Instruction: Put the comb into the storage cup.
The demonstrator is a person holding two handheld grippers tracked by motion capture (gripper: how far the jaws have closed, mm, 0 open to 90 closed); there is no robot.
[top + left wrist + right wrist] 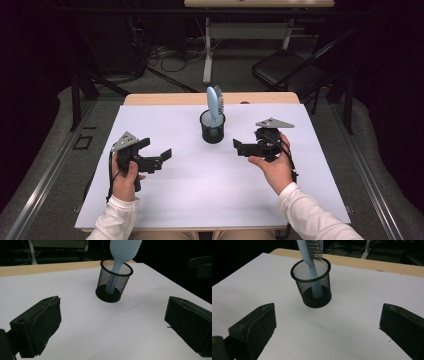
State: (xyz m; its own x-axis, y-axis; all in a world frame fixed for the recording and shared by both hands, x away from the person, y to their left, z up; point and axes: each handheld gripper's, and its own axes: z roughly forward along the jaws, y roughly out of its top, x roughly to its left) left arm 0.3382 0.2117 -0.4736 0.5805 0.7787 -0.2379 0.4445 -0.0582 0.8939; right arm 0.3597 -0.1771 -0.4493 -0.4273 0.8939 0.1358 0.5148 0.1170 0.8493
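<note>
Both tools gape wide, holding nothing: left tool [161, 156] and right tool [239, 146] flank the mesh cup [212, 127] with brush [214, 103], mid-surface [210, 185], edges well apart.

The brush [214, 102] is pale blue. The cup [213, 131] is black wire mesh with a solid black base. The surface [200, 185] is white with a light wood edge. Both sleeves [306, 216] are white.
</note>
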